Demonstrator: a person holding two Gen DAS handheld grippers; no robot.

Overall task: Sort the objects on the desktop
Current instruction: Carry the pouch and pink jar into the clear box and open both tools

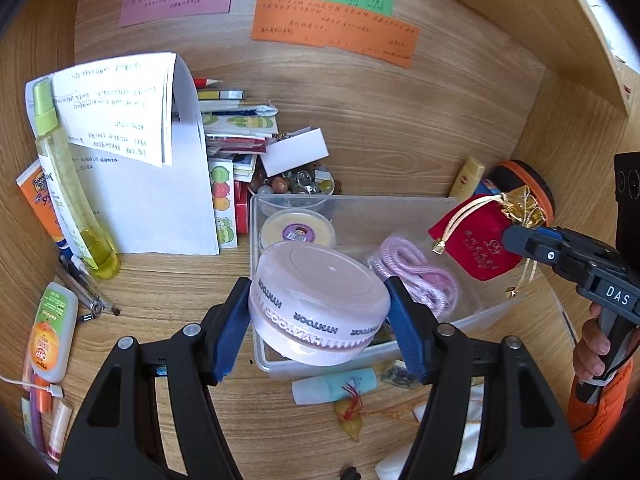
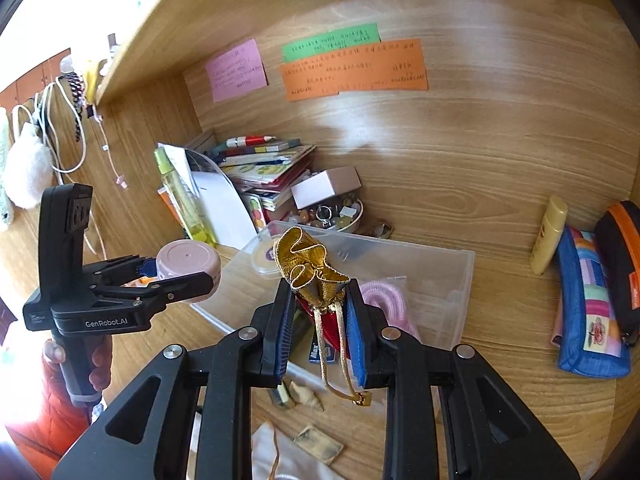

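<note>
My left gripper (image 1: 318,312) is shut on a round pink jar (image 1: 320,300) with a lettered band, held tilted above the near edge of a clear plastic bin (image 1: 360,208). From the right wrist view the same jar (image 2: 188,262) shows in the left gripper (image 2: 176,276) left of the bin (image 2: 440,276). My right gripper (image 2: 318,312) is shut on the gathered neck of a red velvet pouch with a gold top (image 2: 312,268), its gold cords hanging down. In the left wrist view that pouch (image 1: 476,240) hangs over the bin's right end from the right gripper (image 1: 516,236).
Inside the bin lie a yellow lidded tub (image 1: 296,232) and a pink cord (image 1: 416,276). Papers (image 1: 152,184), a green spray bottle (image 1: 68,184), stacked booklets and a bowl of beads (image 2: 336,216) crowd the back left. Pencil cases (image 2: 592,304) and a yellow tube (image 2: 550,236) stand right.
</note>
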